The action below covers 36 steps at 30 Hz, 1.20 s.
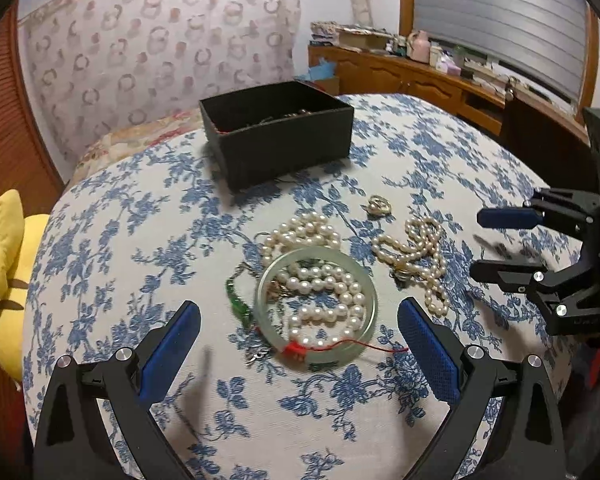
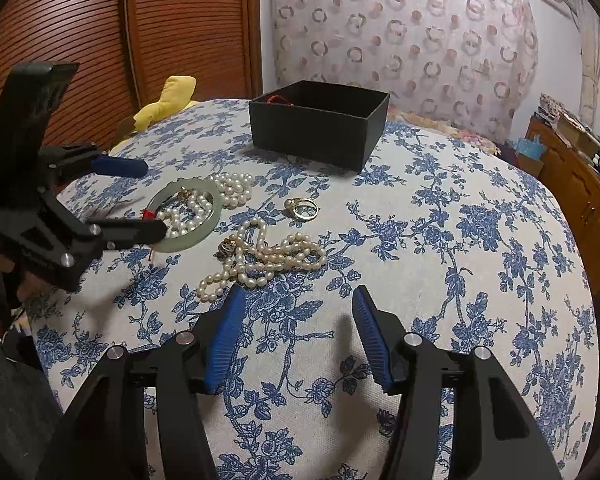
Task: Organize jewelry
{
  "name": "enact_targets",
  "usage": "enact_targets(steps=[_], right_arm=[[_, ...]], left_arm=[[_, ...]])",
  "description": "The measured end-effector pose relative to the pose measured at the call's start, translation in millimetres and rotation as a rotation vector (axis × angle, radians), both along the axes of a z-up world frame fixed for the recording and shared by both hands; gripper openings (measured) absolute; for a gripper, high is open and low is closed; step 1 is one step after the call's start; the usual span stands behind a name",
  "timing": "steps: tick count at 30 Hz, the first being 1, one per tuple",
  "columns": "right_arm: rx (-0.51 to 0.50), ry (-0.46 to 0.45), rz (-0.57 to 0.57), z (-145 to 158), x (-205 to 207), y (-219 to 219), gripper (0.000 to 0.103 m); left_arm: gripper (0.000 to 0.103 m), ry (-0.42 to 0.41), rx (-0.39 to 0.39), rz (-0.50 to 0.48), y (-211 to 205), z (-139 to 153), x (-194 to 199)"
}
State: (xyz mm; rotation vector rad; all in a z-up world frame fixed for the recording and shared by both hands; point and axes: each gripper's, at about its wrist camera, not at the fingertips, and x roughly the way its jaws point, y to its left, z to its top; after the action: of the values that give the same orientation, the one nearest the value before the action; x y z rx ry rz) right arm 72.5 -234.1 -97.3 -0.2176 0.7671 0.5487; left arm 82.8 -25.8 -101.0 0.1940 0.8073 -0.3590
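Observation:
A pale green jade bangle (image 1: 364, 336) with a red cord lies on the blue-flowered cloth over a white pearl necklace (image 1: 324, 284); it also shows in the right wrist view (image 2: 216, 216). A second pearl strand (image 1: 420, 256) (image 2: 268, 260) lies to its right, a gold ring (image 1: 378, 205) (image 2: 302, 208) beyond it. A green bead piece (image 1: 238, 304) lies left of the bangle. A black open box (image 1: 284, 140) (image 2: 320, 128) stands farther back with some jewelry inside. My left gripper (image 1: 300, 320) is open just short of the bangle. My right gripper (image 2: 298, 304) is open, near the second strand.
The jewelry lies on a round table with a blue-flowered cloth (image 2: 440, 264). A yellow plush toy (image 1: 12, 260) sits at the table's left edge. A wooden sideboard (image 1: 440, 80) with clutter stands at the back right. A slatted wooden door (image 2: 100, 40) is behind.

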Motion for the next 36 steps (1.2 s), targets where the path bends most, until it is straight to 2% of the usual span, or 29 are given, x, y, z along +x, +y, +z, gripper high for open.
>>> enact_targets(steps=[9, 15, 26, 30, 32, 33, 36], right_arm=[[0.013, -0.004, -0.006, 0.8, -1.1, -0.8, 0.058], [0.014, -0.004, -0.004, 0.4, -0.9, -0.7, 0.058], [0.013, 0.005, 0.000, -1.7, 1.2, -0.1, 0.058], [0.015, 0.007, 0.000, -1.8, 1.3, -0.2, 0.058], [0.014, 0.008, 0.001, -2.0, 1.2, 0.5, 0.058], [0.013, 0.007, 0.002, -2.1, 1.1, 0.8, 0.058], [0.014, 0.008, 0.001, -2.3, 1.1, 0.6, 0.058]], left_arm=[[0.095, 0.048, 0.074, -0.002, -13.7, -14.0, 11.7], [0.095, 0.077, 0.024, 0.000, -7.2, -16.0, 15.1], [0.095, 0.078, 0.024, -0.001, -6.3, -16.5, 13.1], [0.095, 0.035, 0.012, -0.004, -5.1, -8.7, 6.5], [0.089, 0.015, -0.011, -0.015, -5.5, -1.7, 2.2], [0.083, 0.012, -0.013, -0.022, -6.6, 0.4, 0.8], [0.076, 0.001, -0.002, -0.036, -11.6, 4.4, -1.7]])
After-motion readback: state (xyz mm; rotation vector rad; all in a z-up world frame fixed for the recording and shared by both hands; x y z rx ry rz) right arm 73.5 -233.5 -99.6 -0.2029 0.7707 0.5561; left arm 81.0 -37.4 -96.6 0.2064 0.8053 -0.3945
